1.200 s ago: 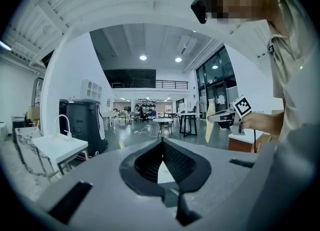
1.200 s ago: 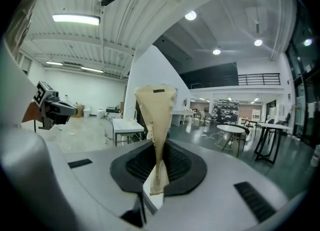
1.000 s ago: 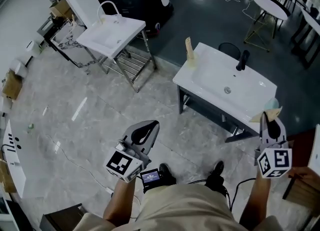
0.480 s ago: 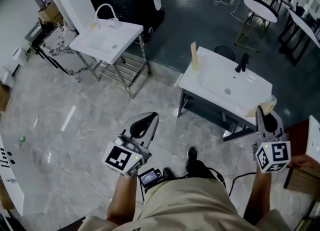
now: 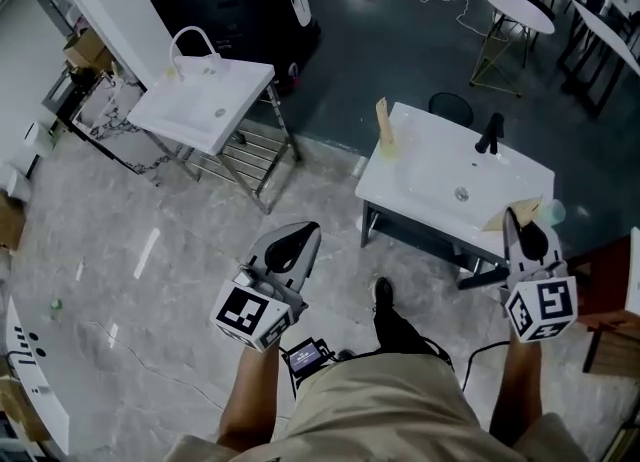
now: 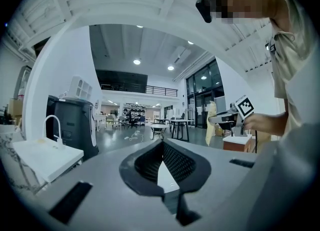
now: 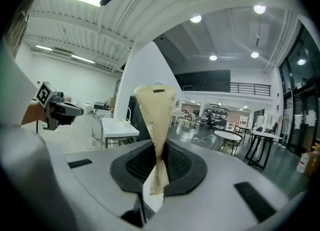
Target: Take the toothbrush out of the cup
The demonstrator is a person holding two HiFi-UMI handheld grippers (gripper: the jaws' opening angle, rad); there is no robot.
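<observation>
My right gripper (image 5: 514,218) is shut on a tan paper packet (image 7: 155,110), a long flat wrapper that flares above the jaws. In the head view the packet (image 5: 497,221) juts out over the near right corner of a white sink (image 5: 430,165). A pale round cup (image 5: 551,212) sits at that corner, just past the gripper. Another tan upright packet (image 5: 383,122) stands at the sink's far left corner. My left gripper (image 5: 303,234) is shut and empty, held over the floor left of the sink. Its own view shows the shut jaws (image 6: 161,144) and the right gripper (image 6: 234,118).
A black faucet (image 5: 488,135) stands at the sink's back edge. A second white sink on a metal stand (image 5: 205,100) is at the far left. A round table (image 5: 515,8) stands beyond, and a red-brown cabinet (image 5: 612,290) at the right. Cables trail by my feet.
The person has stepped forward, carrying both grippers along toward the sink. The right gripper with its packet now reaches the sink's near right corner. Neither grip has changed.
</observation>
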